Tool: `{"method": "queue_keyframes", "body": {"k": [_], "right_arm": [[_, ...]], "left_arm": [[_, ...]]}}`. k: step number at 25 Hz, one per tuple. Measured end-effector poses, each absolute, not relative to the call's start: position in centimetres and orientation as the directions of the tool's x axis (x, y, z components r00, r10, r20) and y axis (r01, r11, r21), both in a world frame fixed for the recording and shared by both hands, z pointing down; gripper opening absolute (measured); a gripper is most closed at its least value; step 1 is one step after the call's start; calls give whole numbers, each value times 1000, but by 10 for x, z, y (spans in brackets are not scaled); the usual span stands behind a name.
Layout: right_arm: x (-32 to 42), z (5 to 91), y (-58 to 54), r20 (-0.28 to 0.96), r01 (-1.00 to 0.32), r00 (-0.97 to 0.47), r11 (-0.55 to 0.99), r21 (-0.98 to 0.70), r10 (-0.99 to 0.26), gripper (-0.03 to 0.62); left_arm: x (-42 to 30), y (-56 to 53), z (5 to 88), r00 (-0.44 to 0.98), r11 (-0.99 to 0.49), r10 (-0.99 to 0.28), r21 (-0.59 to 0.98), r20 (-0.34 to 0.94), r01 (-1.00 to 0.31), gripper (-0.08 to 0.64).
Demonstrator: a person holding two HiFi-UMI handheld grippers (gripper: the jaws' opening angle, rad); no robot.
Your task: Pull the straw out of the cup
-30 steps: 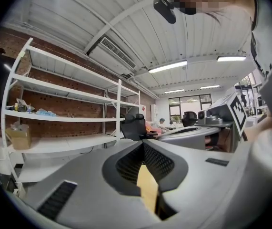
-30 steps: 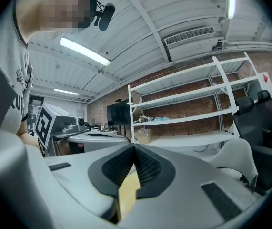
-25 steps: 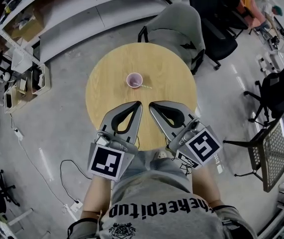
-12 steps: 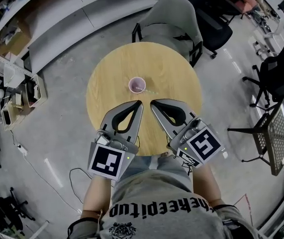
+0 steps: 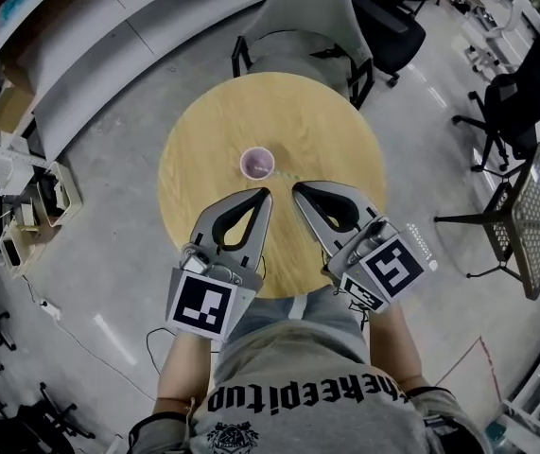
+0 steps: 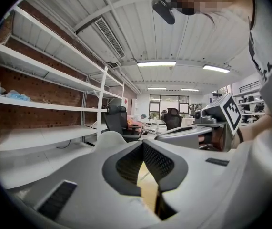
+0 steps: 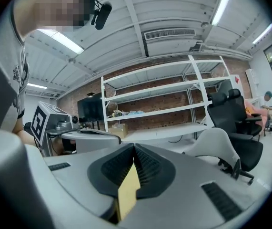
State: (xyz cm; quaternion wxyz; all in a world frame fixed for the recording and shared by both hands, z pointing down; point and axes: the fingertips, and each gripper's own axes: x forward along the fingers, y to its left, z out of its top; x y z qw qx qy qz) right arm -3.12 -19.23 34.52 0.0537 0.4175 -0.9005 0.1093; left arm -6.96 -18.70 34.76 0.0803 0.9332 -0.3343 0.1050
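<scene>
Left hand-held gripper [image 5: 265, 193] and right hand-held gripper [image 5: 298, 187] have edged nearer the cup [image 5: 257, 163] on the worktop [image 5: 326, 126]. Straw [image 5: 285, 172] not yet reached. Left closed, empty. Right's jaws have just been opening a crack, tips look together, nothing between.

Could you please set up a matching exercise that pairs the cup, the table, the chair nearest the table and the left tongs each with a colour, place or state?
Things:
1. cup
2. table
3. chair
4. left tongs

Descriptions:
A. jaws together, nothing between them
B. pink, standing near the table's middle
C. grey, beyond the table's far edge
D. round, light wood

Pairs: 1-B; 2-D; 3-C; 4-A
</scene>
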Motion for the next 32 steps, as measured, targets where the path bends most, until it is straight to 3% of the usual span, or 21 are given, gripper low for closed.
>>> {"method": "queue_keyframes", "body": {"k": [11,21,32], "right_arm": [[-7,383,-207,284,-823,-567,544,-162,-773,50],[-1,417,-210,359,-829,-557,528,-185,-749,110],[-4,453,-217,409,-828,-558,519,-214,-721,123]], "left_arm": [[-71,-196,368,775,-781,-568,116,276,-614,18],[-69,-201,382,780,-780,-553,146,291,-608,18],[-74,-205,393,774,-774,-554,151,306,-614,18]]}}
